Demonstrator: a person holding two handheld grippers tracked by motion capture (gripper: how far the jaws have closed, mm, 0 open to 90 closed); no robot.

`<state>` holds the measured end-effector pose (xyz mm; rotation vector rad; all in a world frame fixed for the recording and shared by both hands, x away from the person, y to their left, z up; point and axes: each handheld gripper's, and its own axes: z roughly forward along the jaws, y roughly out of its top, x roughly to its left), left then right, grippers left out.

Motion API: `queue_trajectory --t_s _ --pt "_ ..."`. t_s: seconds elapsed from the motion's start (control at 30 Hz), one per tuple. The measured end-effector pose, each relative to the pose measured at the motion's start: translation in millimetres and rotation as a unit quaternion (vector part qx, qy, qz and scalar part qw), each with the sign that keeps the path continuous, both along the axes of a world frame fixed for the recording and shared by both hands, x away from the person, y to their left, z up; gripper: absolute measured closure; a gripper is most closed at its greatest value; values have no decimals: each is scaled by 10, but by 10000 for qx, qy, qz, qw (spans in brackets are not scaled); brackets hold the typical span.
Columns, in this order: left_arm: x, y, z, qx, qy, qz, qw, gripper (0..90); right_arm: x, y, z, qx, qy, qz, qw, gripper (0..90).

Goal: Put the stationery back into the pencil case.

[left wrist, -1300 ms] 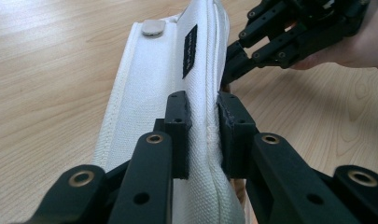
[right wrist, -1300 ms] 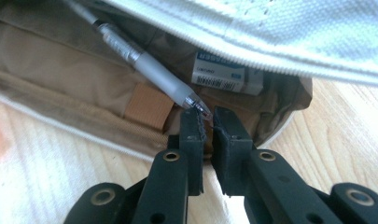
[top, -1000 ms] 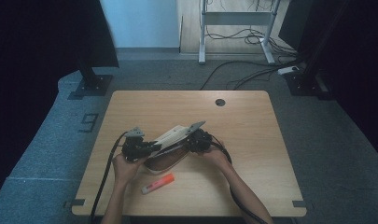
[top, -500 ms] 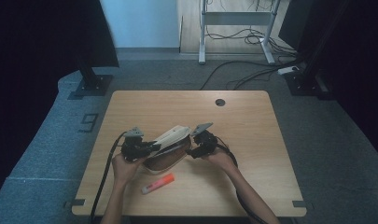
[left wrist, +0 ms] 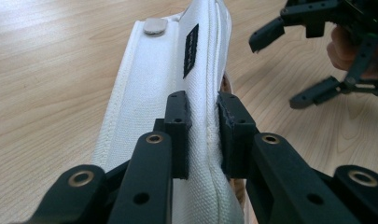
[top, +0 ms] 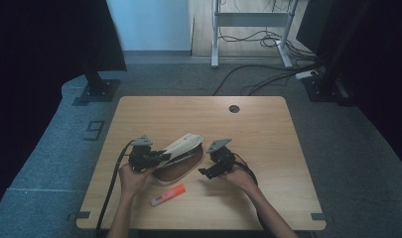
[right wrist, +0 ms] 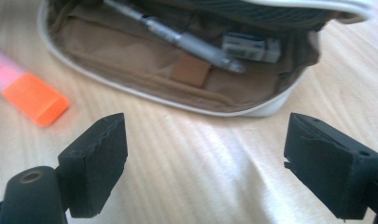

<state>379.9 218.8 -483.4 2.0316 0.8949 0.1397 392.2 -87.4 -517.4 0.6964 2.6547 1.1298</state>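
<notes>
A white pencil case [top: 180,166] with a brown lining lies open at the table's middle. My left gripper [top: 156,157] is shut on its raised white lid [left wrist: 154,84], the pads [left wrist: 178,112] pinching the lid's seam. Inside the case [right wrist: 130,51] lie a silver pen [right wrist: 186,39] and a white eraser [right wrist: 252,46]. My right gripper [top: 207,171] hovers just right of the case; its jaws have just been opening and stand wide with nothing between them [right wrist: 203,140]. An orange highlighter [top: 167,195] lies on the wood in front of the case.
The wooden table [top: 268,129] has a round cable hole [top: 234,108] at its back. Both forearms come in from the front edge. Cables trail from the grippers. Dark stands and a desk frame [top: 248,29] are on the floor behind.
My right gripper has drawn away from the case to the right, and its jaws have spread apart. The left gripper keeps the lid held up in the same place.
</notes>
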Motion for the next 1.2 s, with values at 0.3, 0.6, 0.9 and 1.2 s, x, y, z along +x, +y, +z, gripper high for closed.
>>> queue_trajectory --t_s 0.3,0.6,0.9,1.2 --pt "-5 7 5 7 -5 4 10000 755 -194 50 -44 32 59 227 9997 137" --pt "-11 30 9 37 -22 -2 10000 755 -395 240 -157 1 229 749 9969 145" --pt "-13 68 13 34 -17 15 10000 755 -492 498 -212 10 139 1183 9929 234" --pt "-9 84 5 9 -5 5 10000 755 -515 664 -264 -130 59 1426 9897 284"
